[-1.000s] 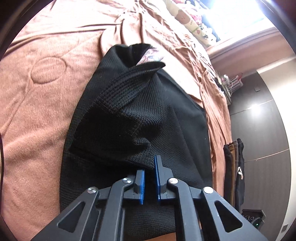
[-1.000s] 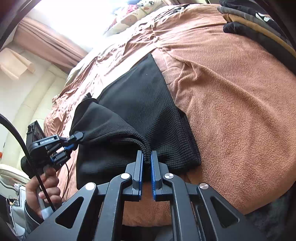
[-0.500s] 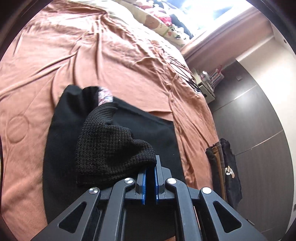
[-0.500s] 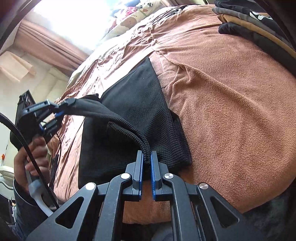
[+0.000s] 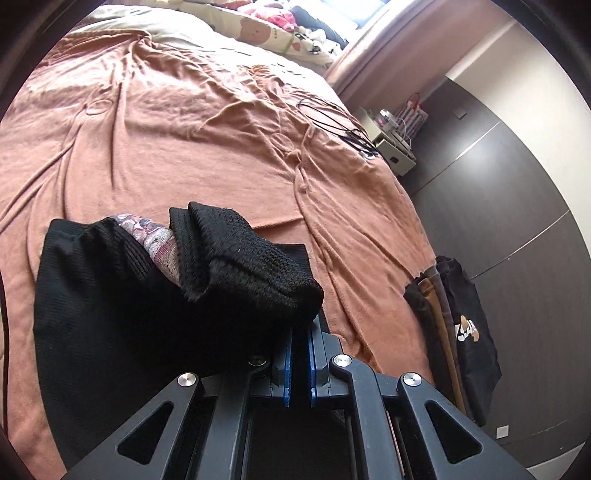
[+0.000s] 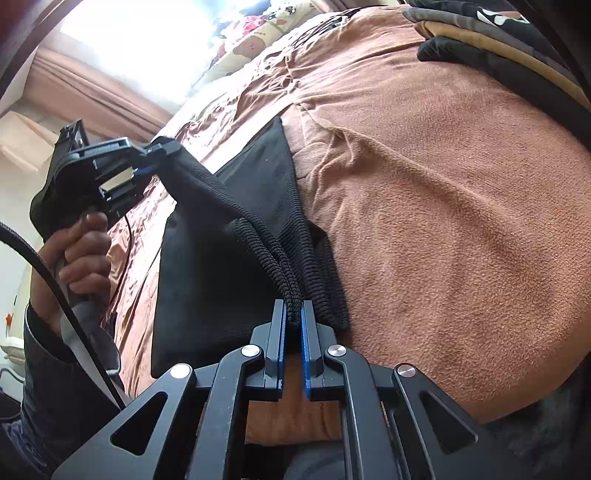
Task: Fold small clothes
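Observation:
A black knit garment (image 5: 110, 314) lies on the brown bed cover, one edge lifted off it. My left gripper (image 5: 301, 330) is shut on a bunched fold of that garment, and a patterned lining (image 5: 155, 243) shows inside the raised fold. My right gripper (image 6: 293, 314) is shut on the ribbed hem of the black garment (image 6: 229, 236) near the bed's front edge. In the right wrist view the left gripper (image 6: 151, 155) is held up at the left by a hand (image 6: 79, 254), pulling the cloth taut between the two grippers.
The brown bed cover (image 5: 184, 122) is wrinkled and spreads far back to patterned pillows (image 5: 280, 33). Folded dark clothes (image 5: 454, 325) lie at the bed's right edge, seen as a folded stack (image 6: 498, 40) at the top right. A black cable (image 5: 332, 118) lies on the cover. A dark wardrobe (image 5: 517, 206) stands beyond.
My left gripper has risen and swung across with its fold, lifting the garment's edge off the bed. The right gripper has stayed put on the hem.

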Motion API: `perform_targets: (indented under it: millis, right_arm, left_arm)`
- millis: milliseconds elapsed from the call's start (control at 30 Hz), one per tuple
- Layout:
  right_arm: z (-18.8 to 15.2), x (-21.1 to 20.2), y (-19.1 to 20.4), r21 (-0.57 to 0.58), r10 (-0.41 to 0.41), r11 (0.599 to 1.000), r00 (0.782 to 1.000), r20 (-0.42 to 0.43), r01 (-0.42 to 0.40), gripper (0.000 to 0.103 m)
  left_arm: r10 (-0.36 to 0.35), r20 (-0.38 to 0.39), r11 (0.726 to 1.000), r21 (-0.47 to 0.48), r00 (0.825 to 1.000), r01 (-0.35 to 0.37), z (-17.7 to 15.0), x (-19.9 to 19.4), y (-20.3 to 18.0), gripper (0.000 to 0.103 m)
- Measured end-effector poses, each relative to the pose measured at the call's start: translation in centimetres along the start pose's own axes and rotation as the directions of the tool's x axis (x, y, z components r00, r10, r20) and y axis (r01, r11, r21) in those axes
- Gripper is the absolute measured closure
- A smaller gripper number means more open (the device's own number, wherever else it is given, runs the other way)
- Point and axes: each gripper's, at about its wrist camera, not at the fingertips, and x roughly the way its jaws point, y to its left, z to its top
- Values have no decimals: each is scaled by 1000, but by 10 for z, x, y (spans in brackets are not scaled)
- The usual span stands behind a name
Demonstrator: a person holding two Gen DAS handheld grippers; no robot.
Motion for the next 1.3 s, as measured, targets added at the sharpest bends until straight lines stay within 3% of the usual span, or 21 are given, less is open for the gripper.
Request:
perform_targets:
  millis: [100, 167, 233, 300, 933, 1067, 1200, 1267, 1300]
  right_arm:
    - [-1, 0, -5, 9, -1, 1000, 1000, -5, 1, 99]
    - [-1, 1, -5, 8, -3, 1000, 1000, -8, 3, 99]
    - [-1, 0, -5, 6, -4, 1000, 1000, -6, 4, 99]
    - [-1, 0, -5, 8, 0, 1000, 1000, -7, 0, 99]
    - [-4, -9, -7, 7, -39, 999, 999, 19, 39, 100]
    - [-3, -6, -5, 11, -52, 999, 999, -8, 53, 99]
    - [2, -9, 2, -7, -78, 997, 997, -3, 78, 90]
    - [3, -11, 5, -9, -84, 996, 996, 8, 84, 75]
    - [4, -11, 6, -11, -83, 996, 996, 14, 83, 63]
  left_arm:
    - [-16, -24, 1000, 21, 1000, 17, 6, 15, -10, 96]
    - [-27, -36, 999, 22, 999, 27, 8, 20, -14, 91]
    - [-27, -33, 999, 21, 999, 27, 9, 21, -14, 79]
    - [-14, -27, 1000, 20, 1000, 15, 7, 19, -12, 77]
    - [120, -53, 989, -75, 991, -123, -42, -39, 77, 77]
    - [134, -57, 984, -114, 989, -140, -56, -53, 98, 77]
    - [151, -72, 977, -139, 986, -160, -69, -66, 116, 77]
    - [159, -78, 974, -150, 984, -169, -73, -73, 123, 77]
    - [161, -80, 973, -155, 984, -172, -76, -76, 128, 77]
